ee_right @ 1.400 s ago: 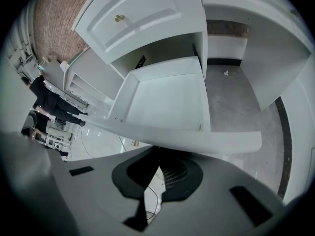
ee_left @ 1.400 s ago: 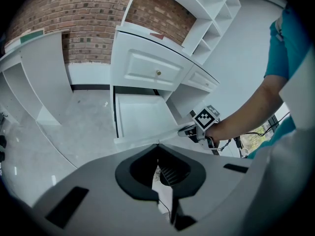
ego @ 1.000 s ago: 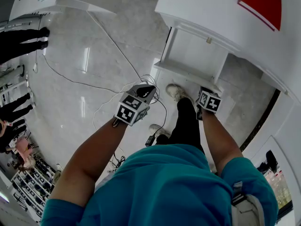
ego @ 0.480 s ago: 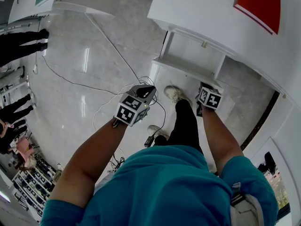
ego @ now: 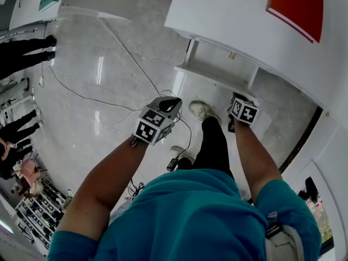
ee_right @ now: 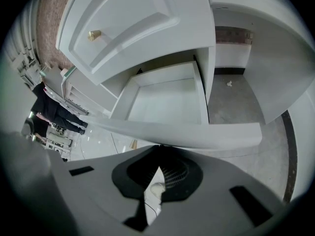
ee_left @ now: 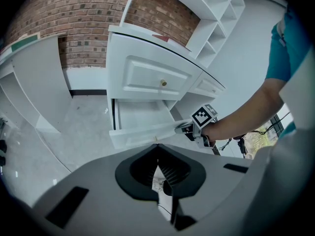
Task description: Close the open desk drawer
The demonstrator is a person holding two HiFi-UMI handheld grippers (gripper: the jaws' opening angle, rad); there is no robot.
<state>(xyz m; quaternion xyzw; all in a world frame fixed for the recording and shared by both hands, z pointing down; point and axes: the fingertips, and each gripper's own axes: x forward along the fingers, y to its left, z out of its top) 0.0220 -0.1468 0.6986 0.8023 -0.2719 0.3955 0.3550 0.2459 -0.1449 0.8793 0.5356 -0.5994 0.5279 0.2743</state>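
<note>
Shirt (ego: 196, 216) in teal nearest, both bare forearms reaching forward from it. Left gripper (ego: 169, 104) held out over the floor (ego: 98, 64), well apart from the furniture, jaws pressed together with nothing between them. Below and around it, loose white cables (ego: 125, 118) trailing over the pale glossy tiles, and one light shoe (ego: 200, 109) planted ahead of a dark trouser leg. Right gripper (ee_left: 183, 129) further forward, jaws likewise pressed together and empty, tip right at the top edge of the drawer front (ee_right: 197, 132), toward the end on the person's right; touching or just short, hard to tell. Behind that front, the drawer (ee_right: 167, 102) itself: lowest in the white desk (ego: 228, 15), pulled well out, white inside. Just above it, a shut upper drawer with a small brass knob (ee_right: 94, 34). On the desk top, a red book (ego: 296, 4). Beyond the desk, a brick wall (ee_left: 64, 18) and white open shelving (ee_left: 211, 14). Far off to the left, legs in black trousers (ego: 27, 48).
</note>
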